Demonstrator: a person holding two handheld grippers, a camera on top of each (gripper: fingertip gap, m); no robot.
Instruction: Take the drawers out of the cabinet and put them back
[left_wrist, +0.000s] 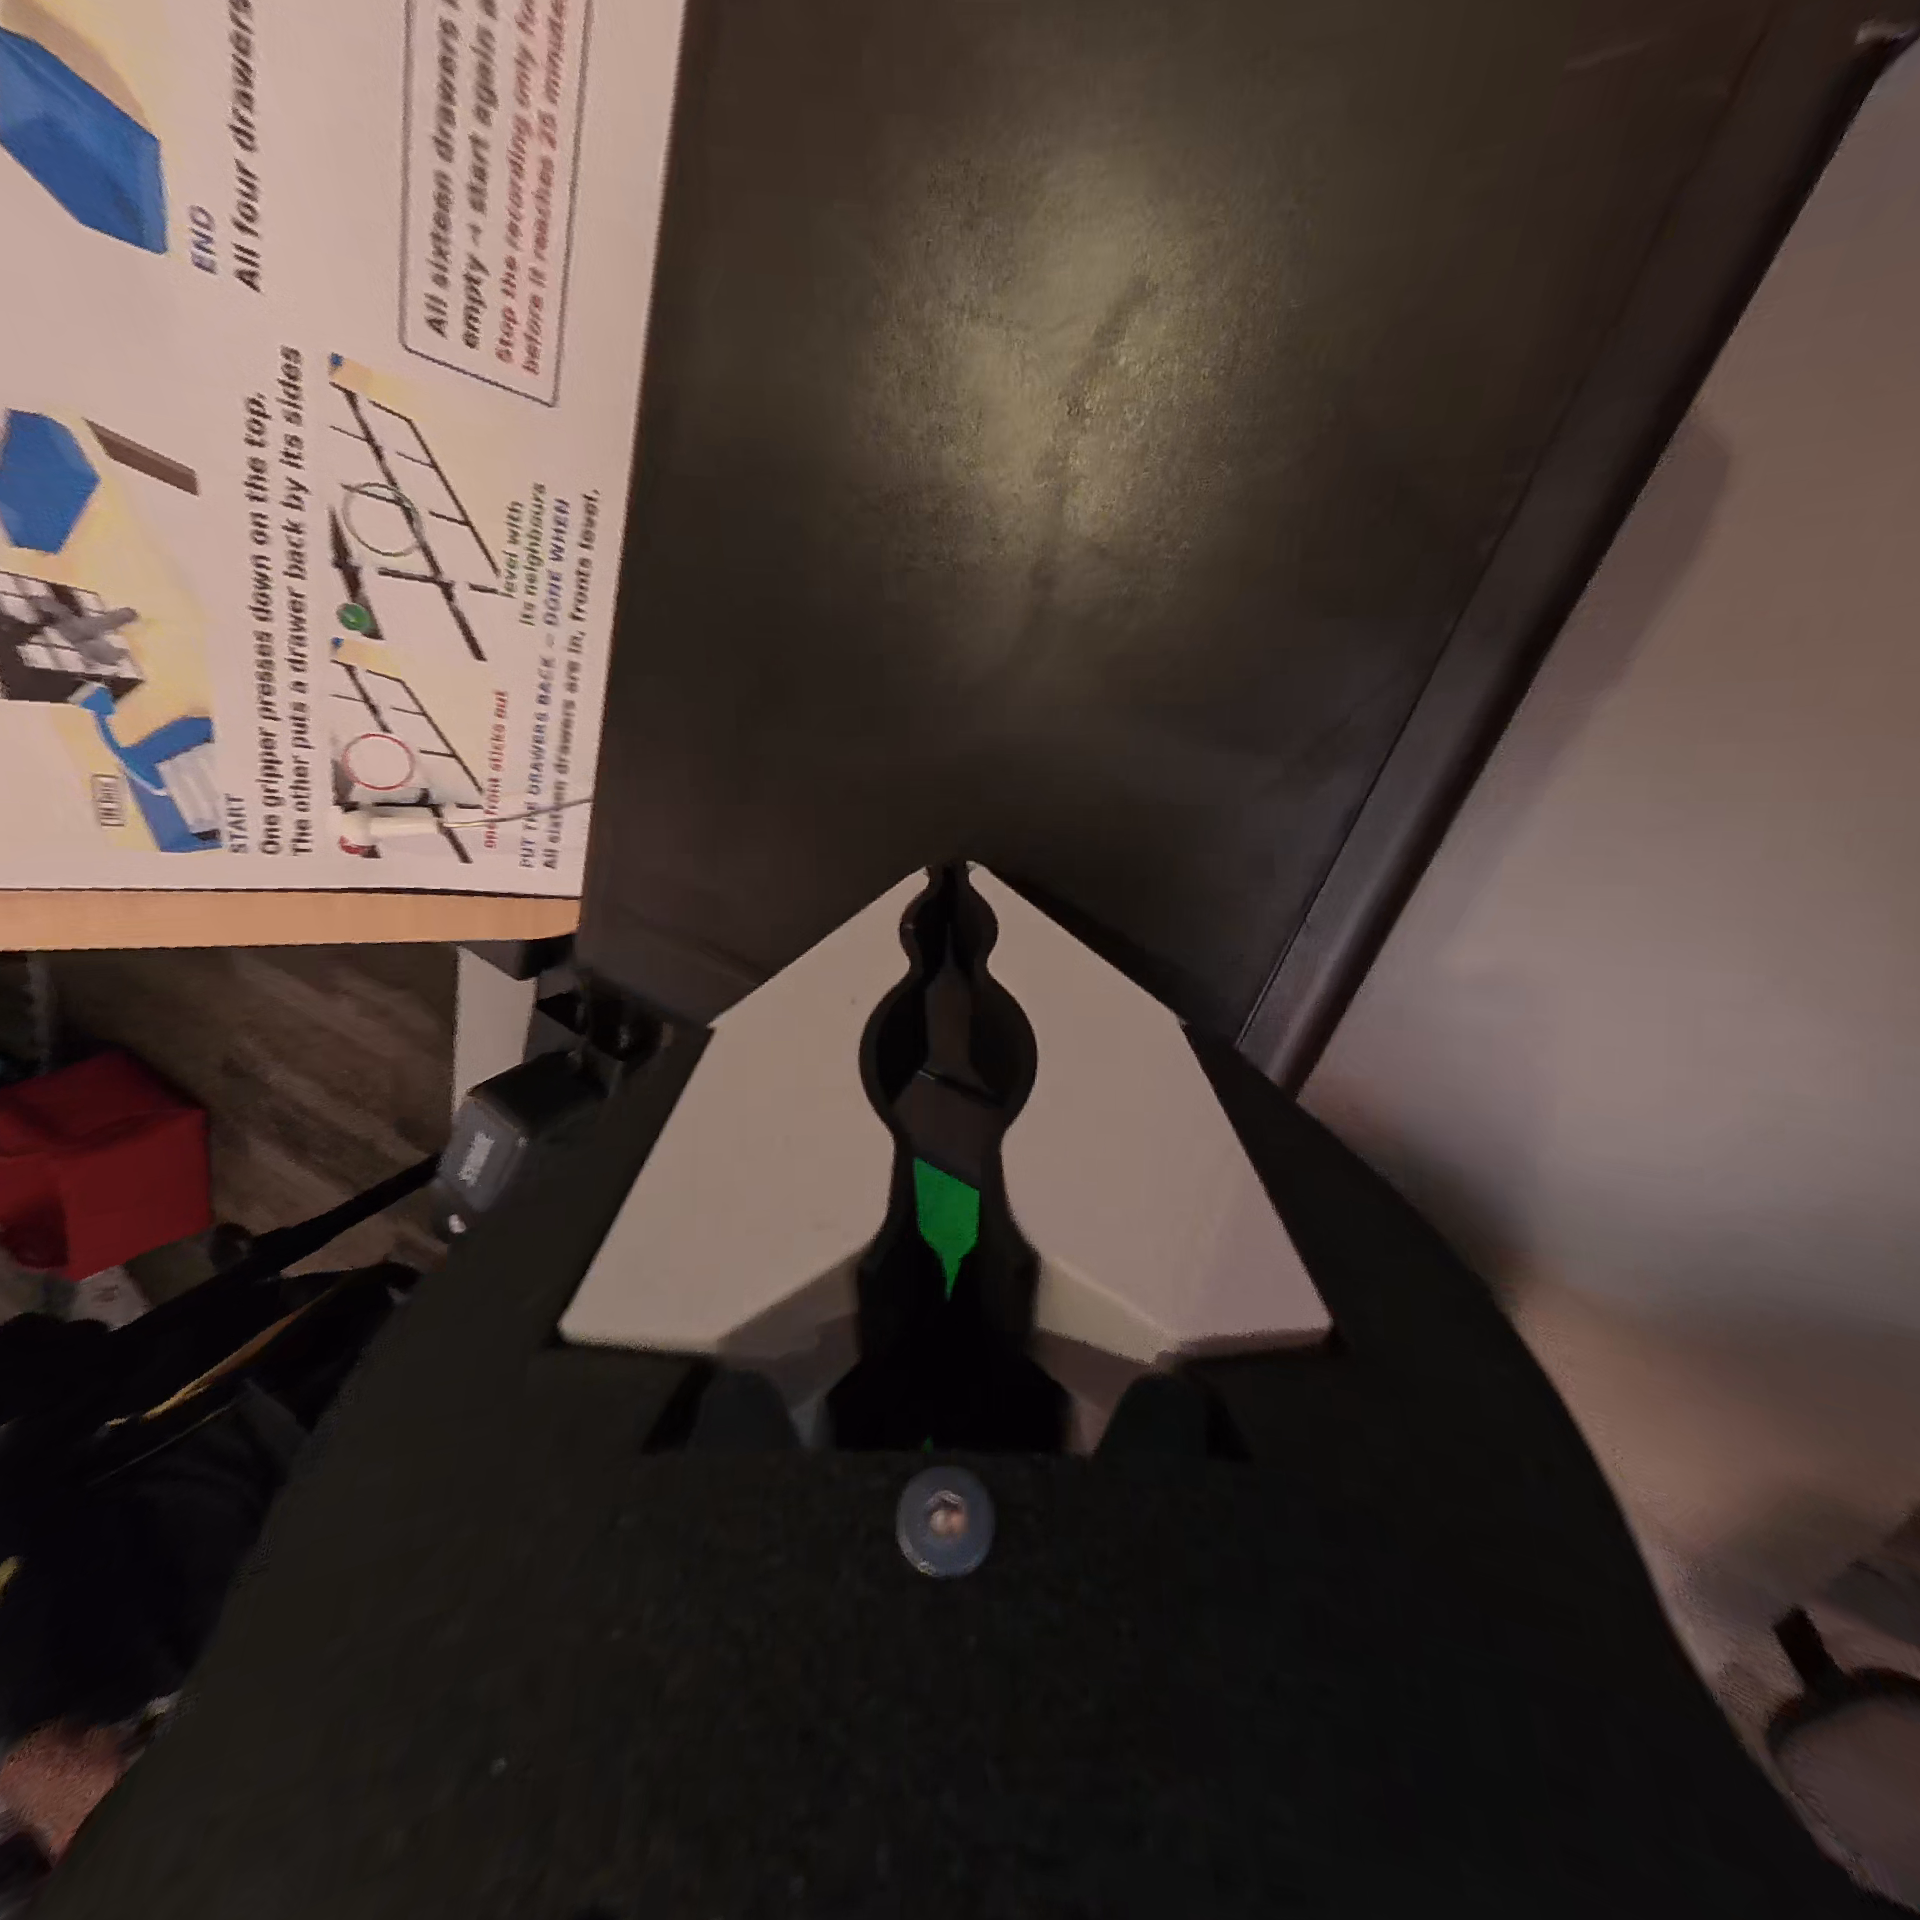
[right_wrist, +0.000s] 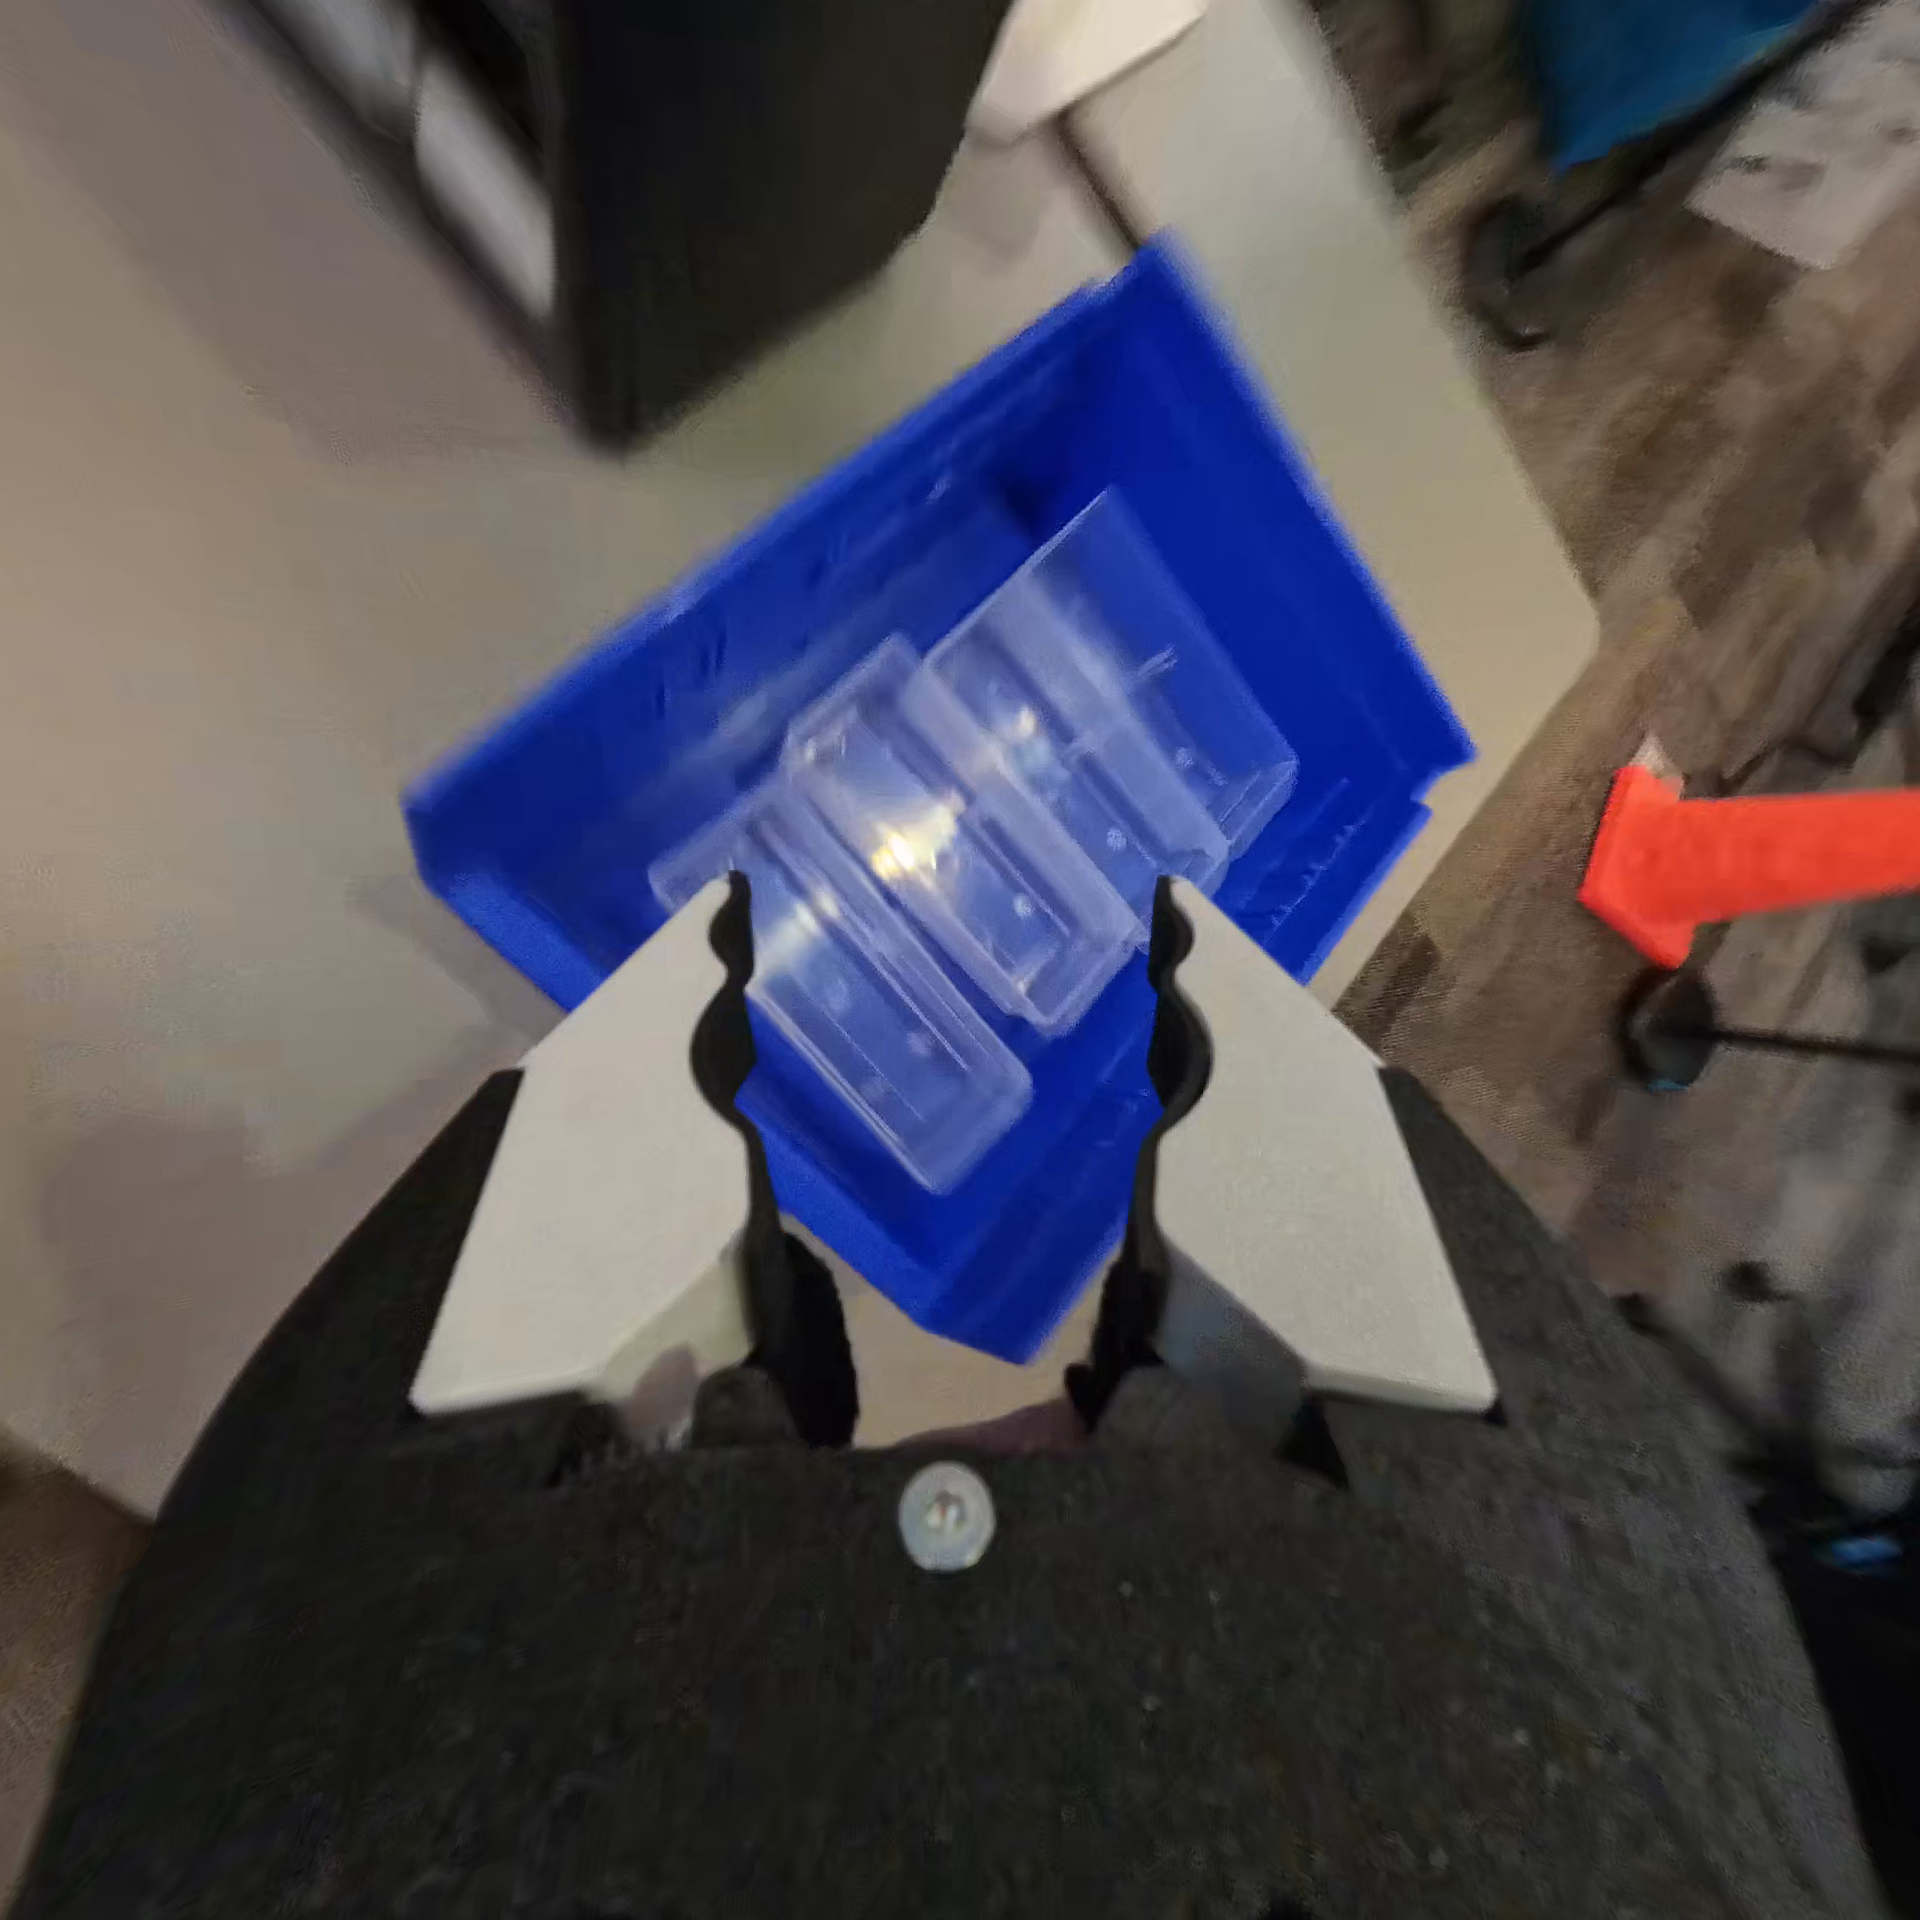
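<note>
Right wrist view had the right gripper (right_wrist: 945, 894) spread above clear drawers (right_wrist: 977, 883) piled in the blue bin (right_wrist: 582, 769). The left gripper (left_wrist: 951, 883), pressed together and empty, touched the cabinet (left_wrist: 1091, 468) top. Overlapping, slick drawers risked a double or skewed pinch.

Dim, motion-blurred, wide-angle edge distortion

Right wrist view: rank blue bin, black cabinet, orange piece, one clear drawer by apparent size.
1. blue bin
2. black cabinet, cropped by the frame and farther off, so unsure against the bin
3. clear drawer
4. orange piece, cropped at the edge
</note>
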